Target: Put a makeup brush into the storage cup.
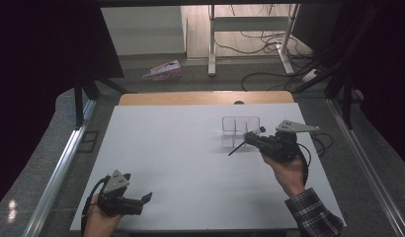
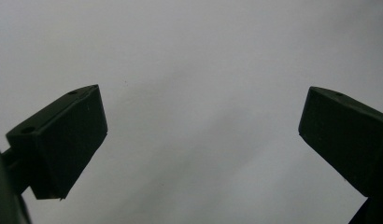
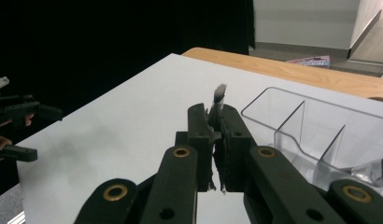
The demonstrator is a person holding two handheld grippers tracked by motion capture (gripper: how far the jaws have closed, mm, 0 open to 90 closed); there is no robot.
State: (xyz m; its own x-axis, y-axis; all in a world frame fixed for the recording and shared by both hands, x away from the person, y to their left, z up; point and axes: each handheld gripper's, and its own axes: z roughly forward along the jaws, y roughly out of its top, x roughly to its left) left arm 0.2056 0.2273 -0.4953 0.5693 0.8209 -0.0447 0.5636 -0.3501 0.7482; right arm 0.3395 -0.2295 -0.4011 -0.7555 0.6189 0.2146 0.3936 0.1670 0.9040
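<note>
My right gripper [image 1: 251, 138] [image 3: 213, 113] is shut on a thin dark brush [image 1: 236, 147]. Its pale bristle tip [image 3: 220, 92] sticks out above the jaws. In the high view the brush slants down to the left, just in front of a clear plastic organiser [image 1: 240, 127] [image 3: 297, 126] with several compartments. The organiser stands right of centre on the white board, close beside the right gripper. My left gripper [image 1: 143, 199] [image 2: 203, 140] rests near the board's front left corner, open with nothing between its fingers. The right gripper view catches it at the far left [image 3: 19, 128].
The white board [image 1: 181, 158] lies on a wooden table whose far edge [image 1: 205, 98] shows behind it. A pink box [image 1: 163, 70], desk legs and cables lie on the floor beyond. Metal rails [image 1: 57, 173] run along both sides.
</note>
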